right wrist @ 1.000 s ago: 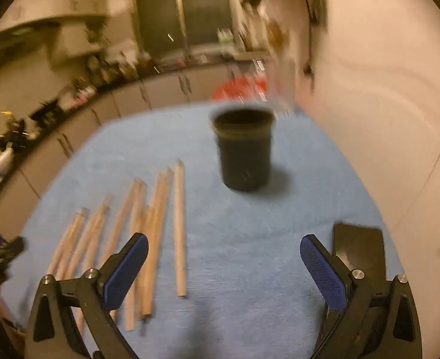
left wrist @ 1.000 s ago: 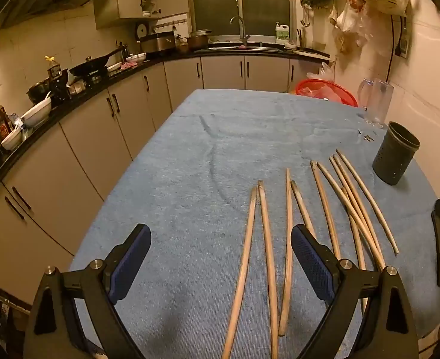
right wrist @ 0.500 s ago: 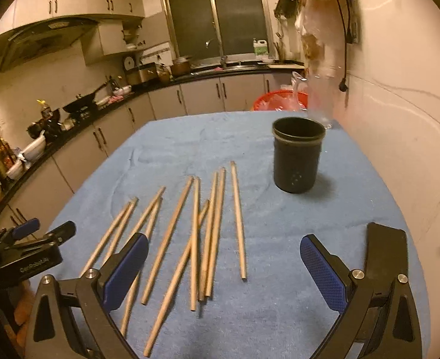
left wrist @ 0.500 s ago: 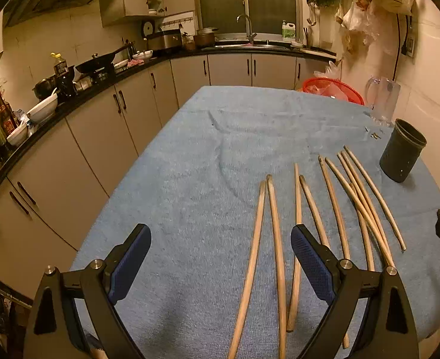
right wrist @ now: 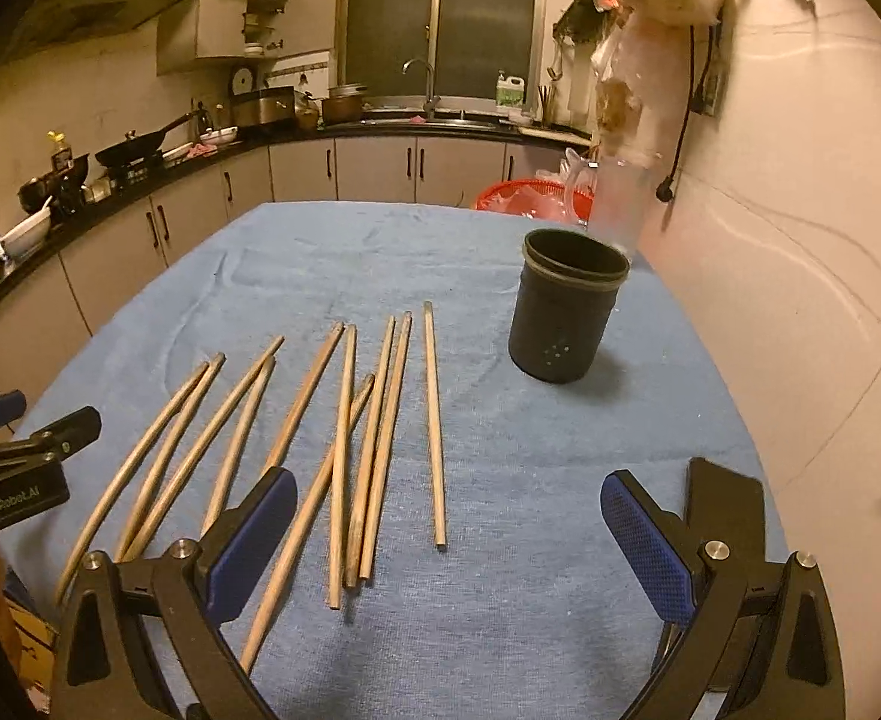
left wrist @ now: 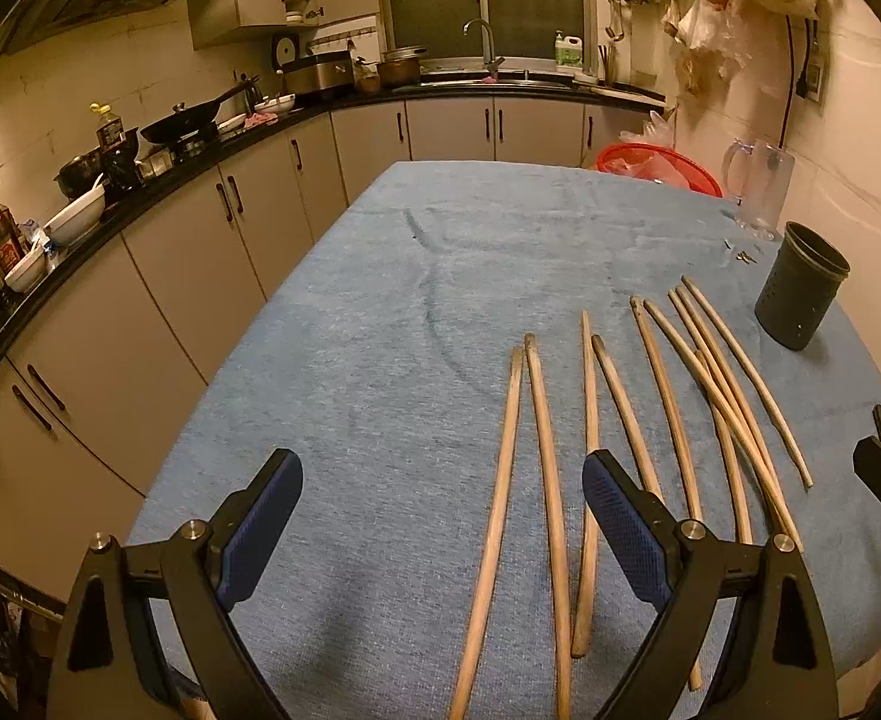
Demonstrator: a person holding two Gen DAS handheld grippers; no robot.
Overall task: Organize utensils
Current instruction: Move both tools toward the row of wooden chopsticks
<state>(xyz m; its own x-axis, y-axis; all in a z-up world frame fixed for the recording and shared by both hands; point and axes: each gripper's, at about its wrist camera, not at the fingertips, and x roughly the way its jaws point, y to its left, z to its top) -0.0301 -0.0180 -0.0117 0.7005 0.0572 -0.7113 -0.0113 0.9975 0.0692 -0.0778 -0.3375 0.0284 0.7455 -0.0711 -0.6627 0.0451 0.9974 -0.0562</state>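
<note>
Several wooden chopsticks (left wrist: 587, 438) lie loose, roughly side by side, on the blue cloth; they also show in the right wrist view (right wrist: 344, 438). A dark round utensil holder (right wrist: 566, 312) stands upright and empty behind them; it shows at the right in the left wrist view (left wrist: 800, 294). My left gripper (left wrist: 440, 516) is open and empty, low over the near ends of the left chopsticks. My right gripper (right wrist: 440, 534) is open and empty, near the right chopsticks' ends. Each gripper shows at the edge of the other's view.
The blue cloth covers the table (left wrist: 380, 312). A clear jug (left wrist: 761, 186) and a red basket (left wrist: 656, 171) stand at the far right corner. A wall runs along the right (right wrist: 800, 240). Kitchen counters with pans and bowls (left wrist: 158, 138) curve round the left and back.
Both grippers have pulled back and settled; the right view, blurred a second ago, now looks steadily at the holder and chopsticks. Nothing on the table has moved.
</note>
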